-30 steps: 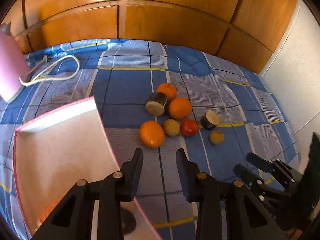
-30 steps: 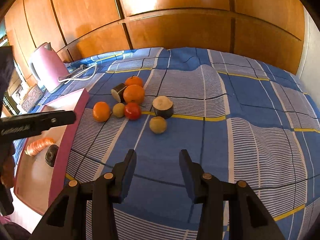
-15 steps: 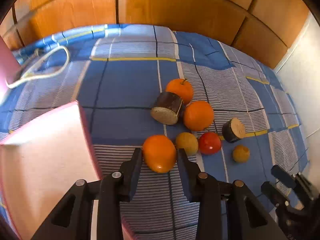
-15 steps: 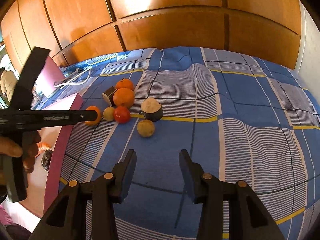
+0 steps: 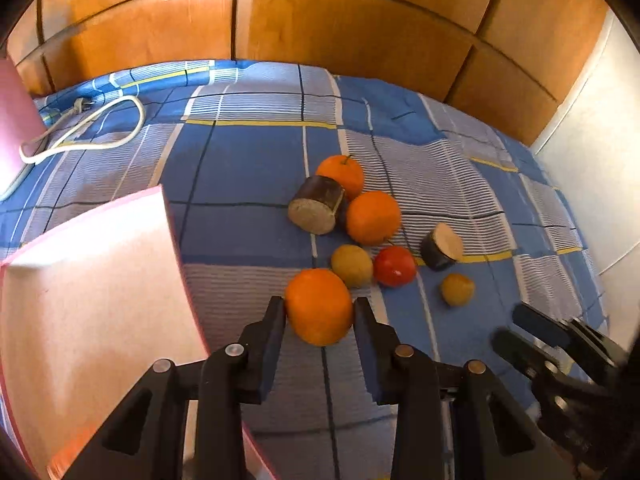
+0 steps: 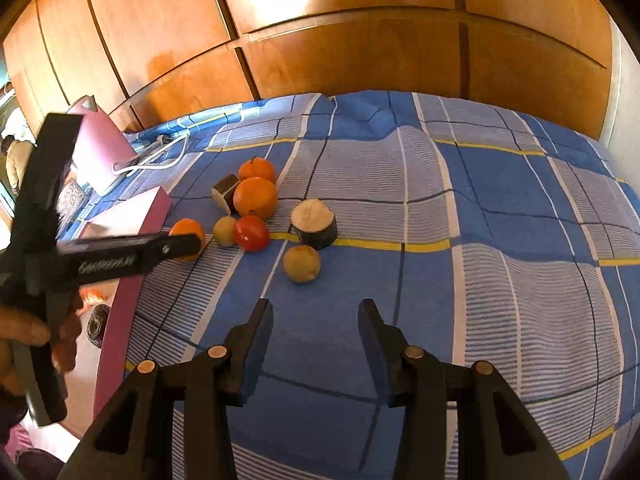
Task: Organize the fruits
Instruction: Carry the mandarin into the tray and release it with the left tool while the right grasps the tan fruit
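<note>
Fruits lie on a blue checked bedsheet (image 5: pixel 248 176). My left gripper (image 5: pixel 320 312) has its two fingers on either side of the nearest orange (image 5: pixel 319 306), touching it or nearly so; the orange rests on the sheet. Beyond it lie a yellow-green fruit (image 5: pixel 352 266), a red tomato (image 5: pixel 395 266), two more oranges (image 5: pixel 373 218) and two dark cut pieces (image 5: pixel 317 210). A small yellow fruit (image 5: pixel 457 289) lies to the right. My right gripper (image 6: pixel 316 320) is open and empty, short of that yellow fruit (image 6: pixel 302 263).
A pink-rimmed white tray (image 5: pixel 88 288) stands left of the fruits; in the right wrist view it holds a carrot (image 6: pixel 94 296) and a dark piece (image 6: pixel 98 320). A pink kettle (image 6: pixel 96 148) and white cable (image 5: pixel 80 132) sit at the far left. Wooden panels back the bed.
My left gripper moved forward from over the tray's edge to the nearest orange, which now sits between its fingers. The right gripper drifted slightly closer to the fruits.
</note>
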